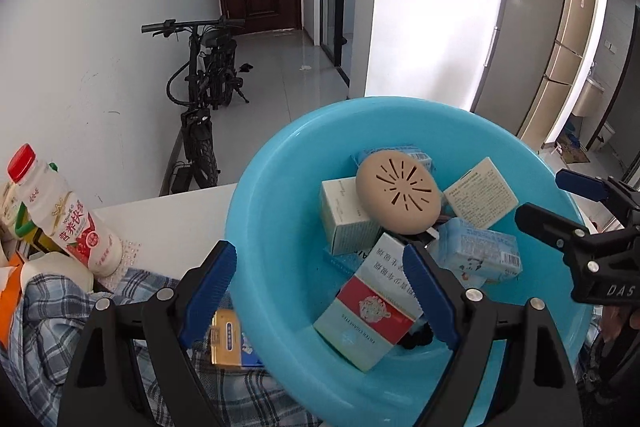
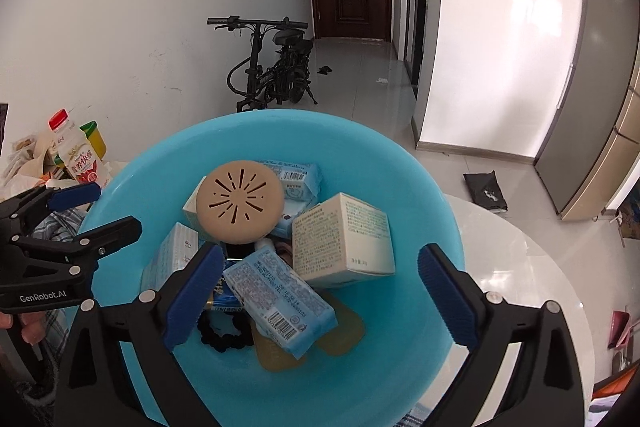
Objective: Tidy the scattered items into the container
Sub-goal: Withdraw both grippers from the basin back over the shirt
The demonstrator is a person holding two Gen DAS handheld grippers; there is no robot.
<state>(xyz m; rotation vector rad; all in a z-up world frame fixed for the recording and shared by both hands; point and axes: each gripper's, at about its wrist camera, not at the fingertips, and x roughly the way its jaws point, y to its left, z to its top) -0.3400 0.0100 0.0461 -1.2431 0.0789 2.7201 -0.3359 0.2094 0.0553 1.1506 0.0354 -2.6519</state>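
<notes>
While both grippers hover at the basin, the scene reads as follows.

Container: blue basin (image 2: 404,163), on the white table (image 2: 520,251), directly ahead of and below both wrist cameras.

Contents: tan vented disc (image 2: 240,202) on top of the pile; cream box (image 2: 343,241) to its right; blue tissue pack (image 2: 280,303) in front; red-and-white box (image 1: 370,303) leaning on the near wall; black hair tie (image 2: 222,335) on the basin floor.

Remaining item: gold-and-blue packet (image 1: 230,339), outside the basin, on the plaid cloth (image 1: 52,311), touching or just beside the basin's left outer wall. Its long axis appears to run roughly along the left gripper's fingers, but much of it is hidden, so this is uncertain.

Left gripper (image 1: 320,293): jaws spread wide, nothing held. It straddles the basin's near-left rim, one finger inside, one outside just above the packet.

Right gripper (image 2: 318,299): jaws spread wide, nothing held, centred over the basin interior.

Key relation: the packet lies below and to the left of the left gripper, far from the right one. The left hand is judged nearer and better placed for the pick.

Bystander objects: yoghurt bottle (image 1: 68,217) upright at far left; its role in the task cannot be told.
</notes>
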